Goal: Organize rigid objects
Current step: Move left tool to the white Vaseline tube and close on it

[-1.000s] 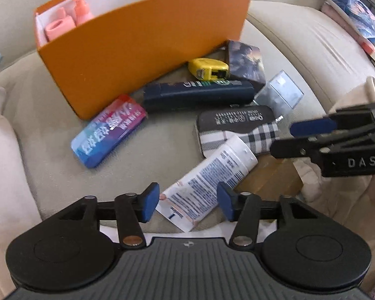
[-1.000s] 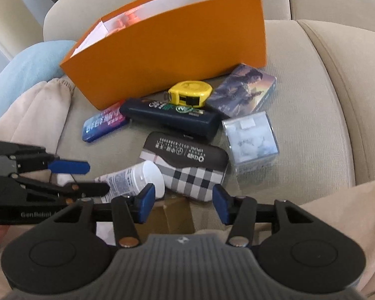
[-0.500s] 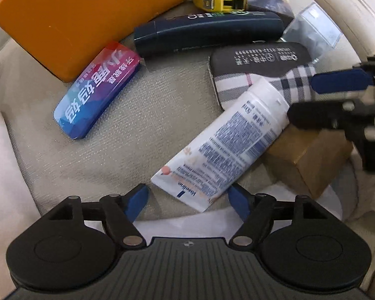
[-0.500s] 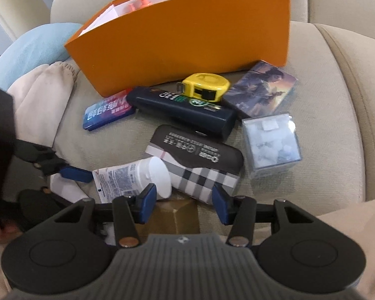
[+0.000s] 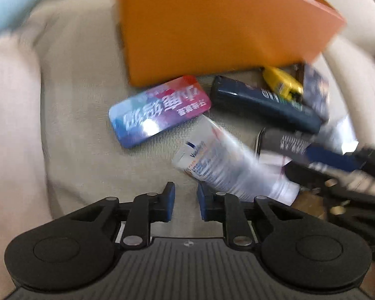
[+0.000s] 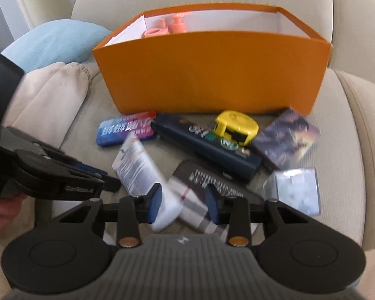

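Woven beige cushion (image 6: 342,135); both claws closing: left claw (image 5: 186,201) empty, right claw (image 6: 183,206) around glossy tube (image 6: 142,172).

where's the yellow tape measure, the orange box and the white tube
yellow tape measure (image 6: 236,126): right wrist view, its yellow case
orange box (image 6: 212,72): right wrist view, front wall
white tube (image 6: 137,167): right wrist view, printed body
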